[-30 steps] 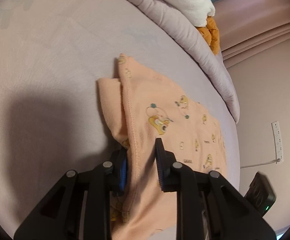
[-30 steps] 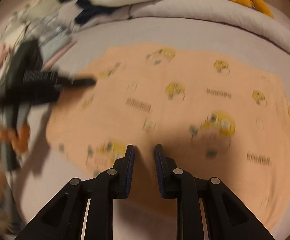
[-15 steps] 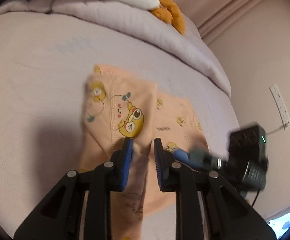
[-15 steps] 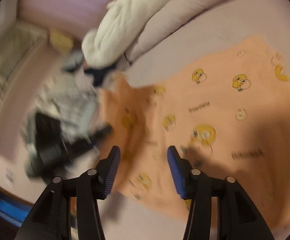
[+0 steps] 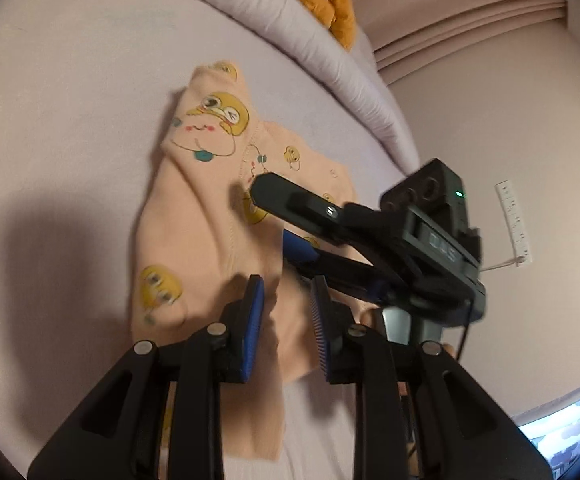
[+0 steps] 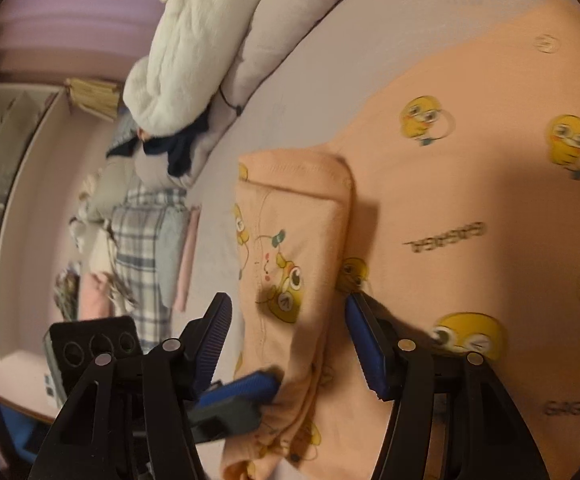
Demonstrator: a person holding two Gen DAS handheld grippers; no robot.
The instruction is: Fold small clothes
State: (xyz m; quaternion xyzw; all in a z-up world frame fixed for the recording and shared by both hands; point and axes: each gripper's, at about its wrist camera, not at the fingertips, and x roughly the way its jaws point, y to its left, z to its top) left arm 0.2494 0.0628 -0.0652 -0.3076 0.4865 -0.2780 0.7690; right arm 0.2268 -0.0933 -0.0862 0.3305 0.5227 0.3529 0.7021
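The bed (image 5: 70, 92) stretches wide beneath both grippers, with a rolled quilt (image 5: 290, 32) along its far side. On it lies the peach shirt (image 5: 194, 232), printed with yellow cartoon ducks, spread out with one part already turned over onto the body.

The shirt looks to be thin, soft knit: light, limp and not slippery against the sheet, so it should bend wherever it is lifted and sag between two holds. I judge the stitched hems and the edges of the turned-over part the safest places to take hold, pinching both layers together so they do not slide apart.

The left gripper (image 5: 286, 316) has a ridge of the peach cloth running up between its fingers, which stand close together and look clamped on it; the rest of the shirt spreads ahead and slightly to its right.

The right gripper (image 6: 290, 344) has its jaws opening, wide apart, with the folded flap (image 6: 290, 240) lying directly ahead between them and nothing pressed. The shirt's broad body lies to its right, and a heap of other clothes (image 6: 142, 240) sits further off to its left.
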